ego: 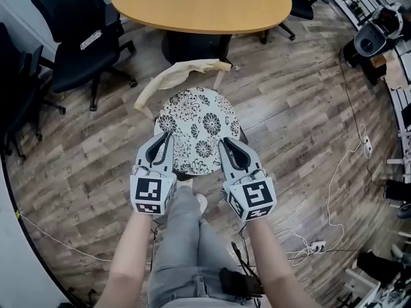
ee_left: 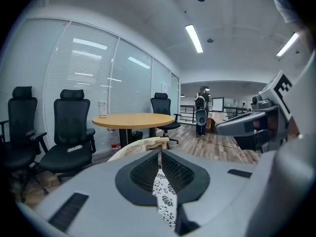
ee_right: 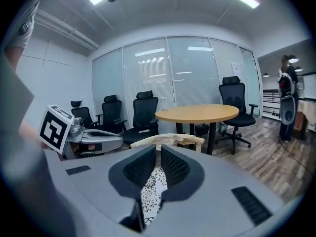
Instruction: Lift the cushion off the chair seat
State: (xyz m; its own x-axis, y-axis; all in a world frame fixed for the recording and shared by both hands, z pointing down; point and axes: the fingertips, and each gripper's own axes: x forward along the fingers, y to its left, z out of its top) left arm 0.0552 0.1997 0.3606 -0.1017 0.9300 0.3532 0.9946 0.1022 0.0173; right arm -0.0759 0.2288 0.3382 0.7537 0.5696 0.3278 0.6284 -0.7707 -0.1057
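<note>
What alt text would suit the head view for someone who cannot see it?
The left gripper and right gripper, both shut, hang over the near edge of a round white cushion with black flowers on a pale wooden chair. An oval wooden table stands beyond.

we see the right gripper [ee_right: 159, 150] with its jaws closed together and nothing clamped between them. the floral cushion [ee_right: 150, 194] shows through the gap beneath the jaws. just beyond the tips stands the pale chair backrest [ee_right: 170, 140]. farther off is a round wooden table [ee_right: 197, 113]. black office chairs [ee_right: 145, 113] line the glass wall. the left gripper [ee_right: 118, 142] sits near, at left.
</note>
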